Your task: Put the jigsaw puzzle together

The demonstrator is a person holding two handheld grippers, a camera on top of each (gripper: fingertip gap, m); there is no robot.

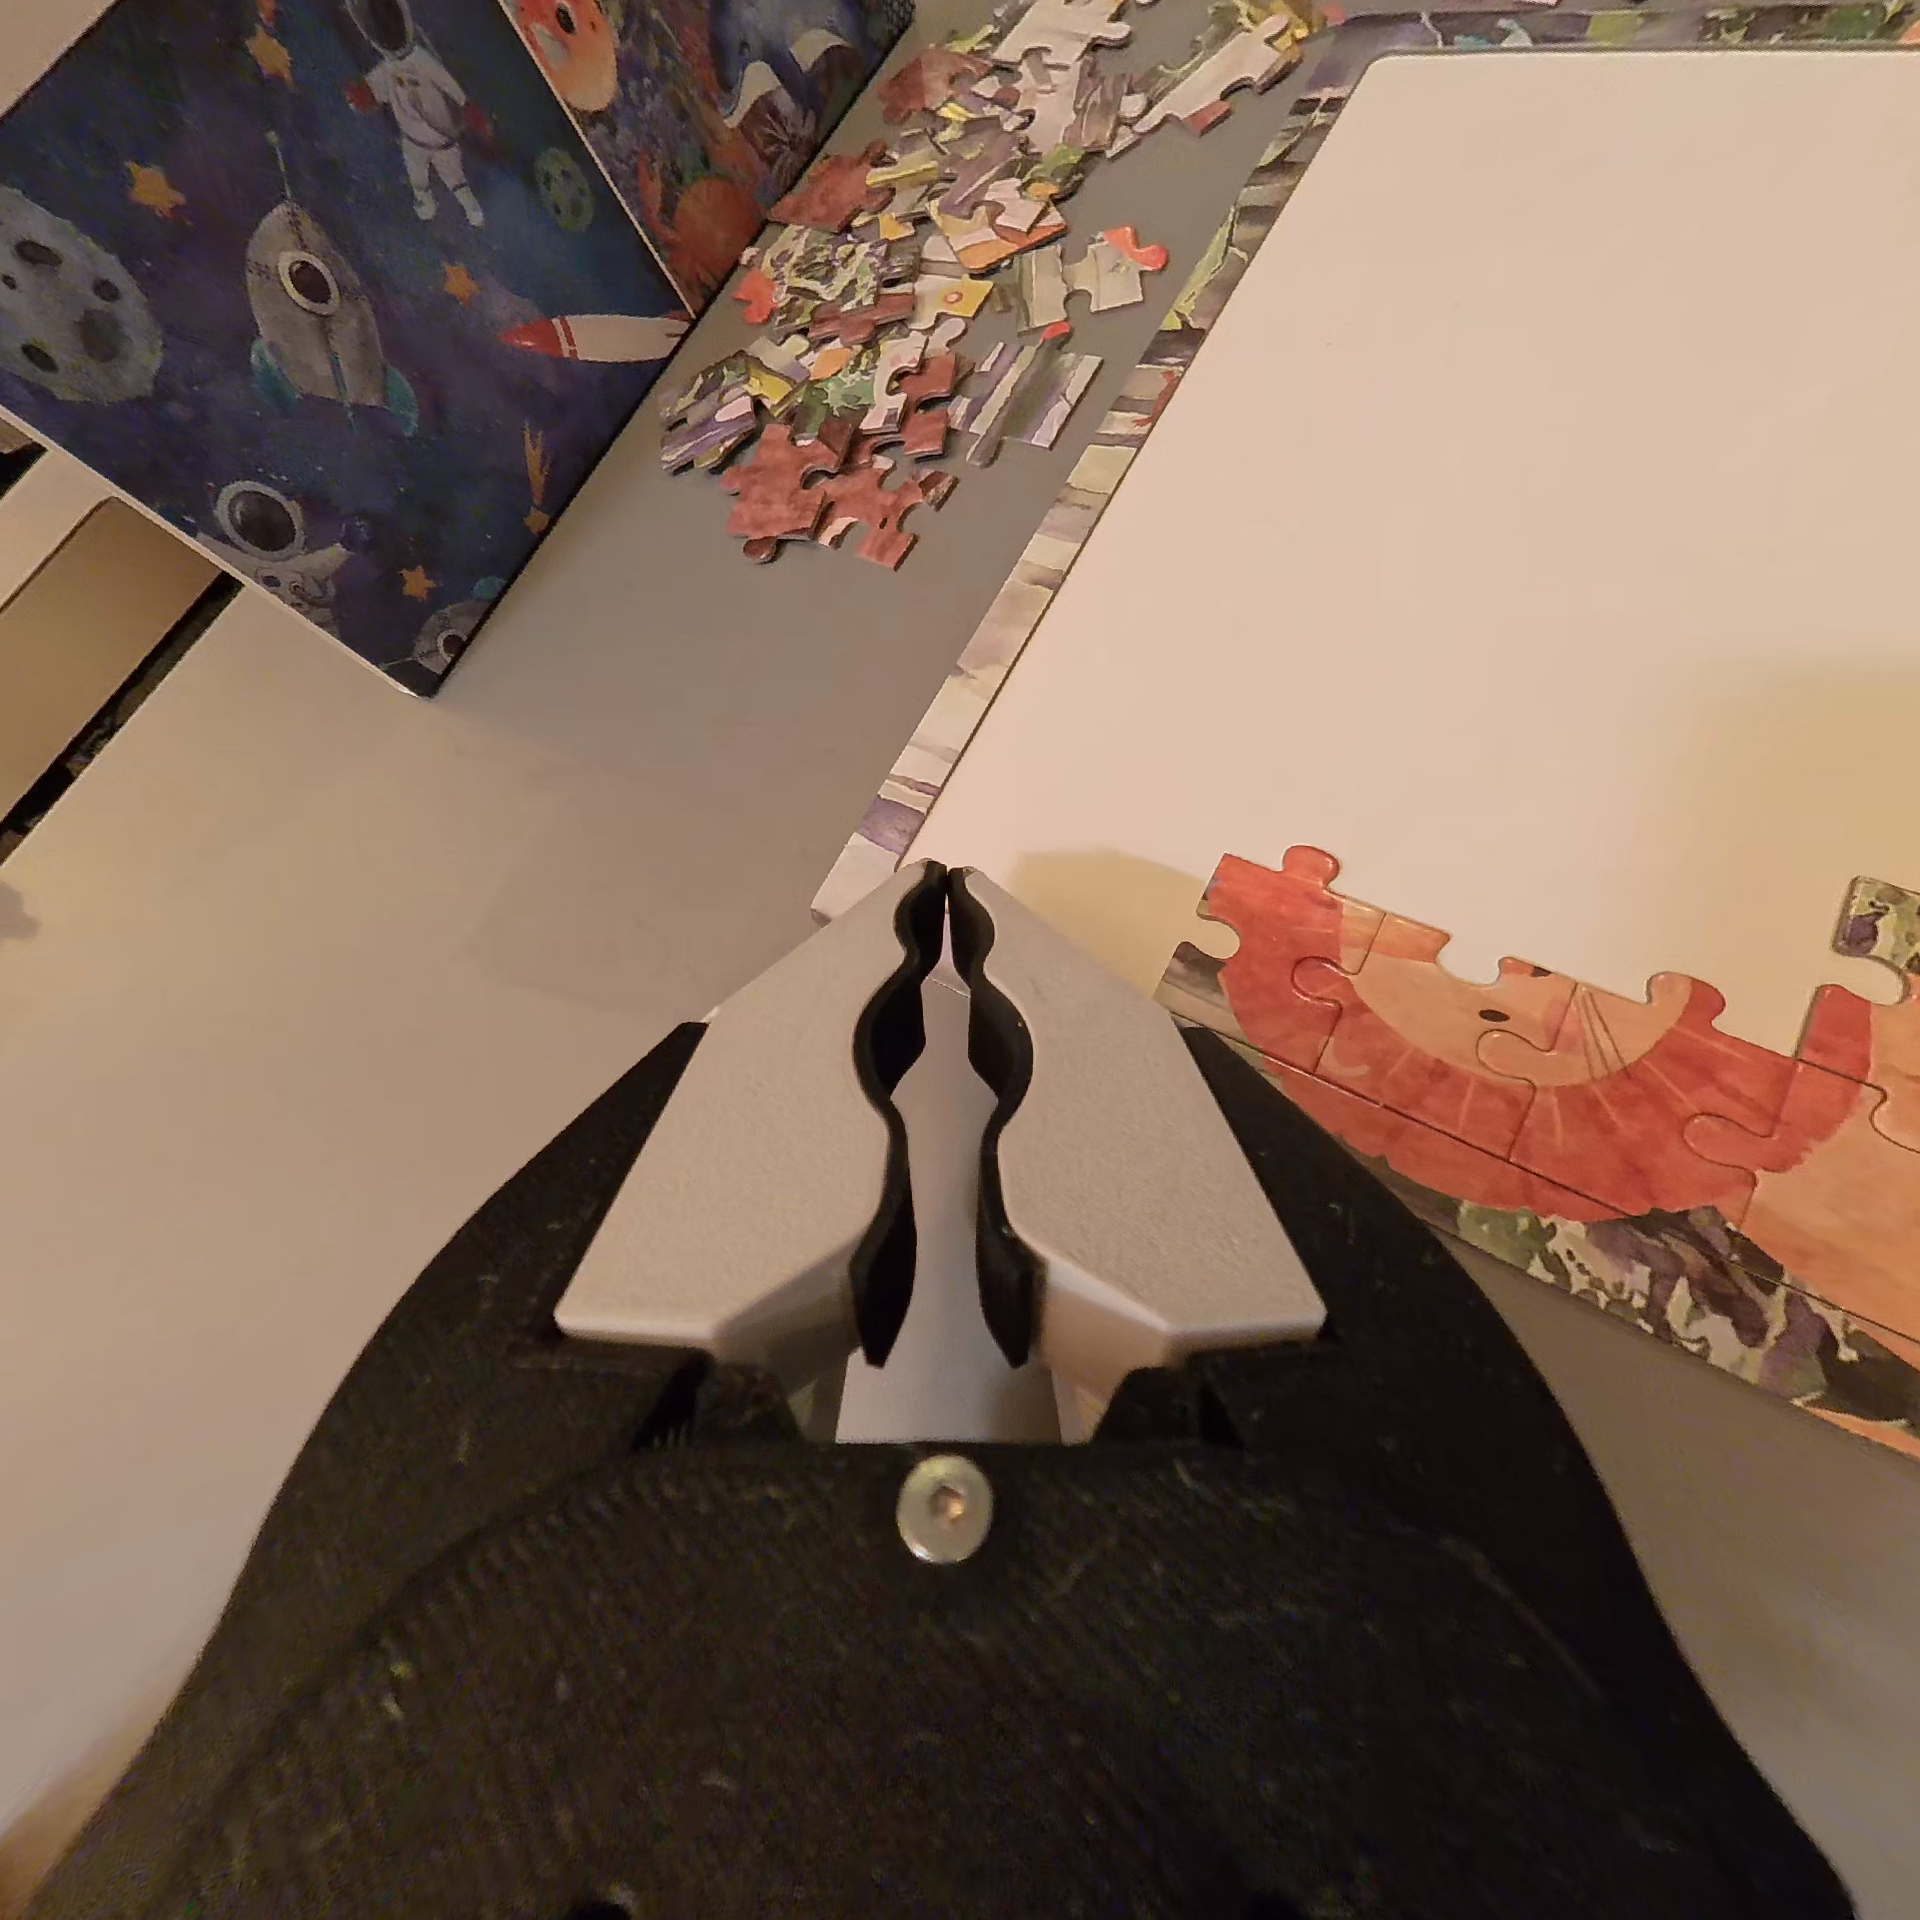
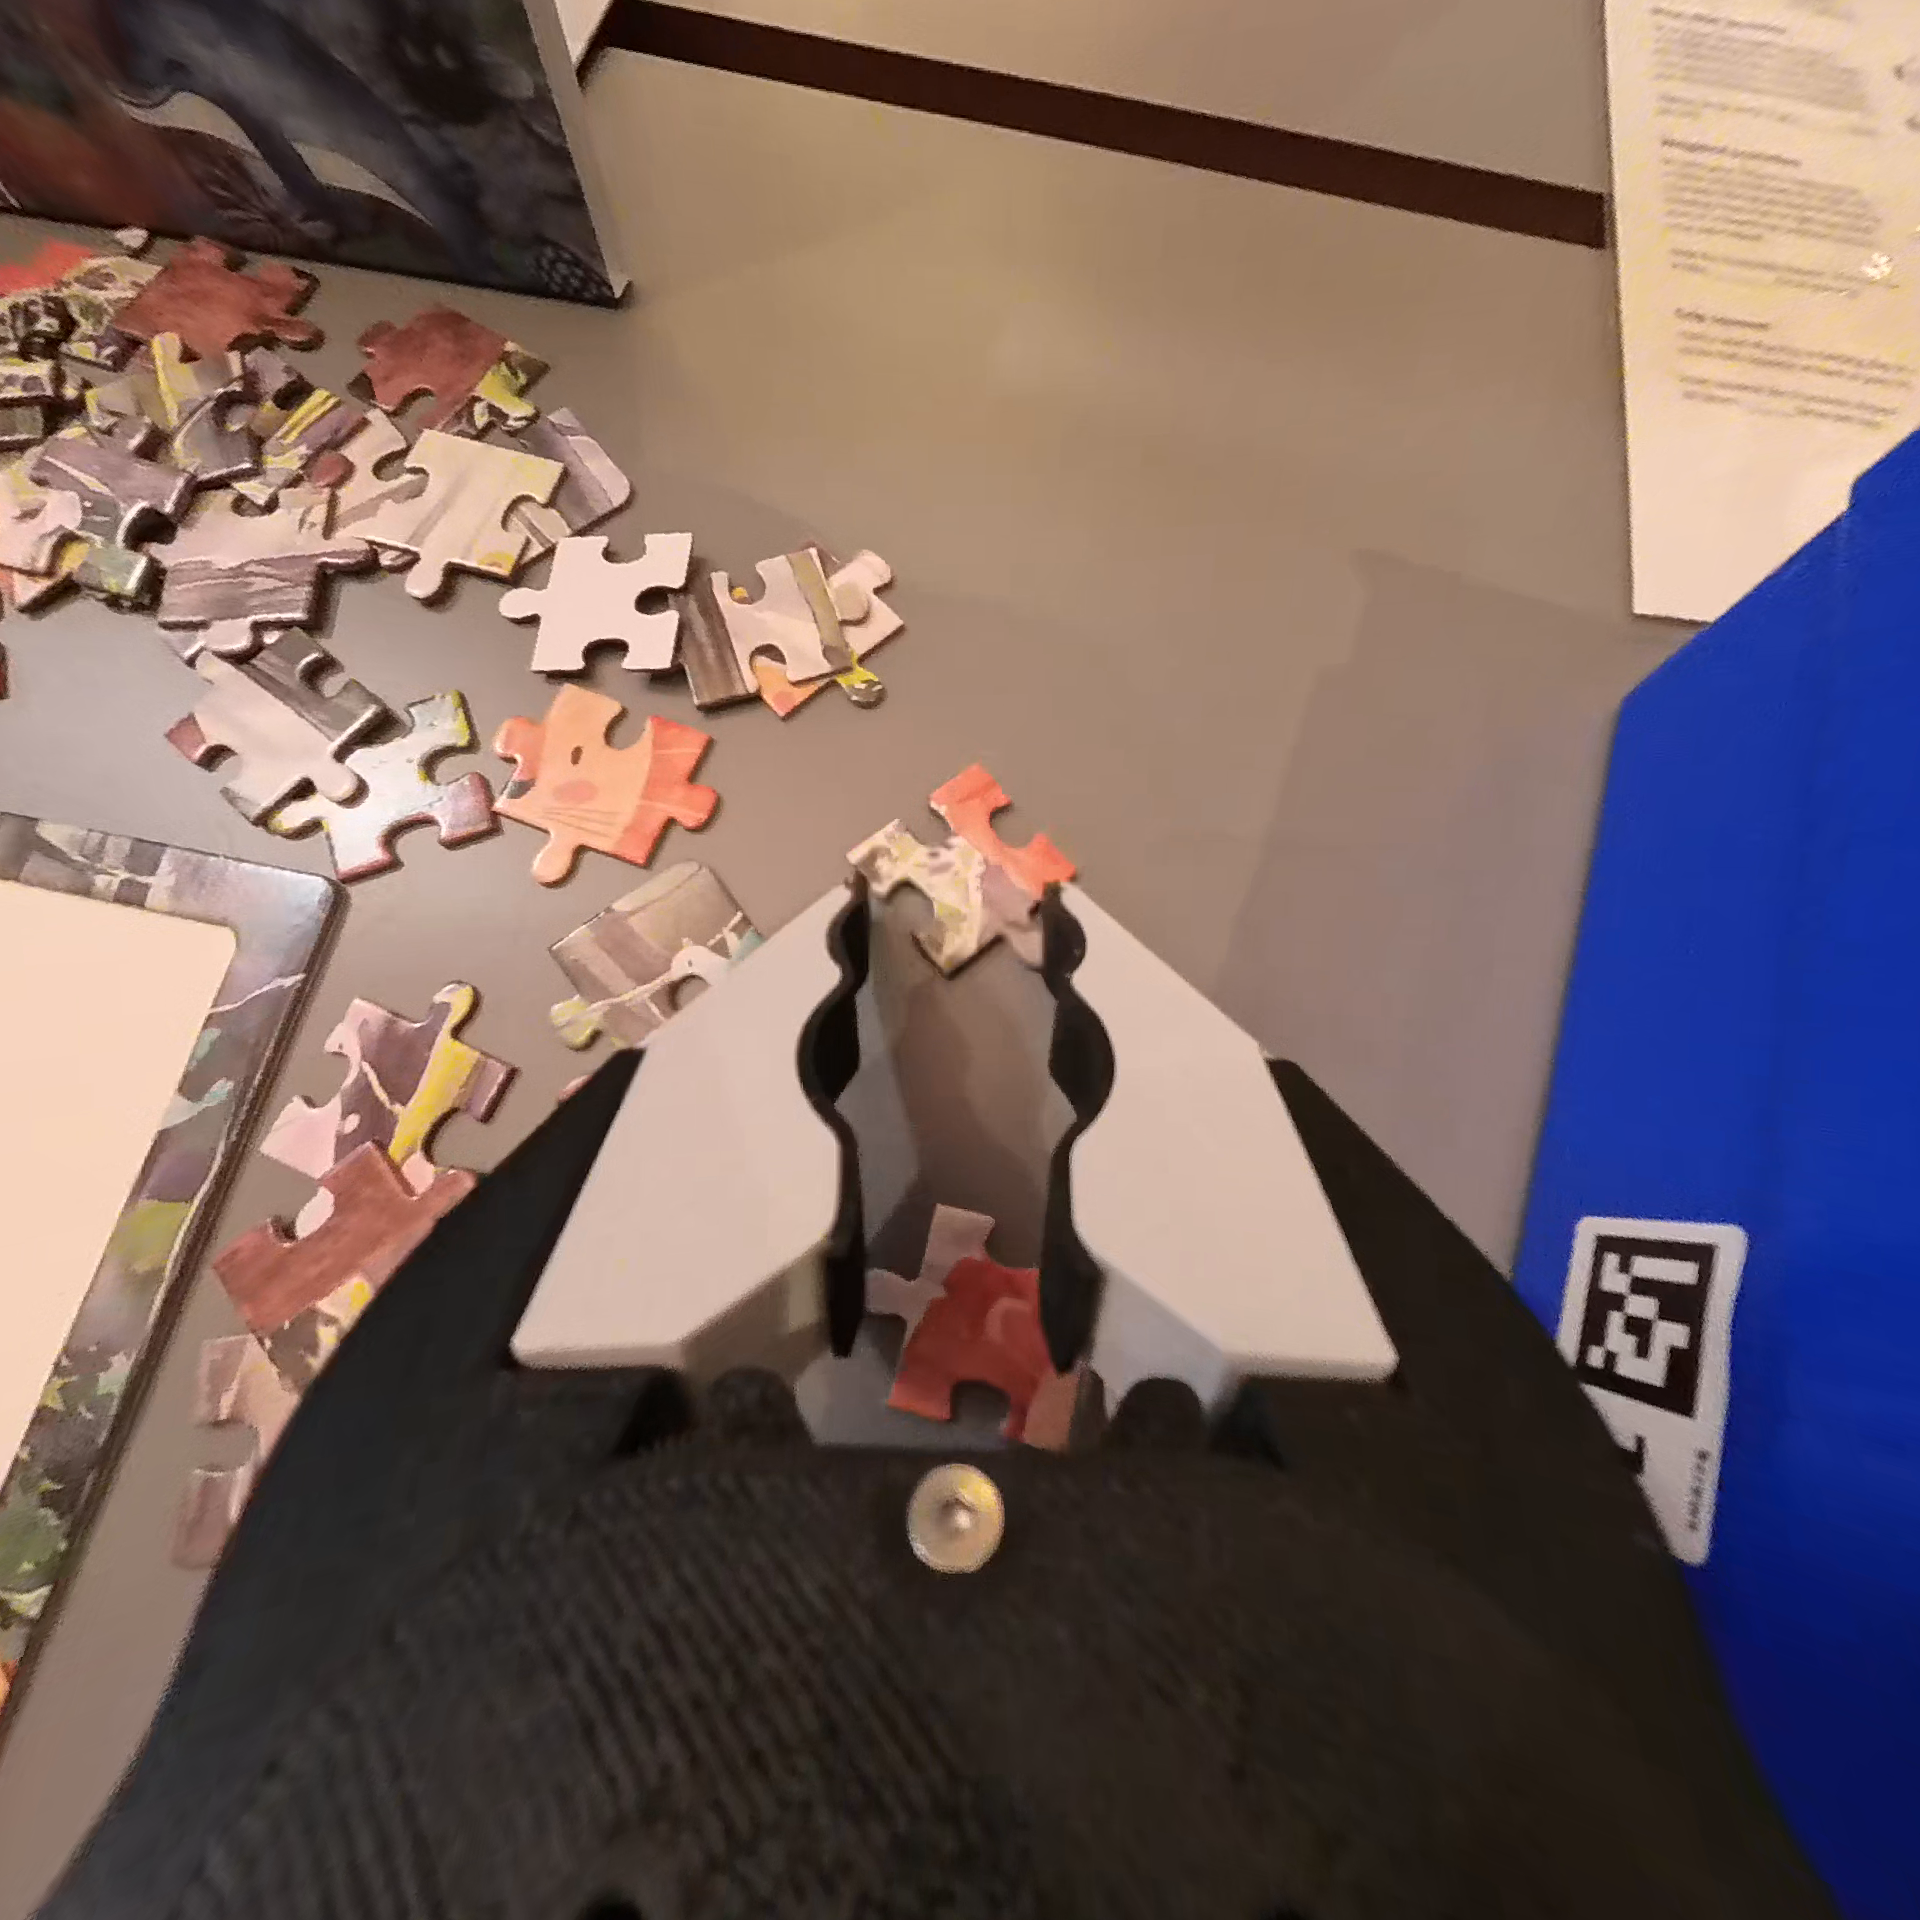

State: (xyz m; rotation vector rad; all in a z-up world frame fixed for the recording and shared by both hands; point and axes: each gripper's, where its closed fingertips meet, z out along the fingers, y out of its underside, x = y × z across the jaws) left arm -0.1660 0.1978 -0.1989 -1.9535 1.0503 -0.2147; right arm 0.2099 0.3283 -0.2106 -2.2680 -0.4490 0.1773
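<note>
The puzzle tray (image 1: 1049, 582) has a printed border and a white inside; it also shows in the right wrist view (image 2: 301, 997). Several joined orange lion pieces (image 1: 1538, 1081) fill its near corner. My left gripper (image 1: 948, 873) is shut and empty, by the tray's near left corner. Loose pieces (image 1: 894, 343) lie in a heap left of the tray. My right gripper (image 2: 961, 899) is shut on a puzzle piece (image 2: 961, 868), orange and grey-green, held at its tips above the table. Another red piece (image 2: 977, 1340) lies under the jaws. An orange cat-face piece (image 2: 608, 779) lies to the left.
Puzzle boxes with space and sea pictures (image 1: 270, 301) stand left of the heap. A blue box (image 2: 1787, 1039) with a black-and-white marker stands close on the right. A printed sheet (image 2: 1766, 301) lies at the far right. A dark box (image 2: 312, 135) stands behind the pieces.
</note>
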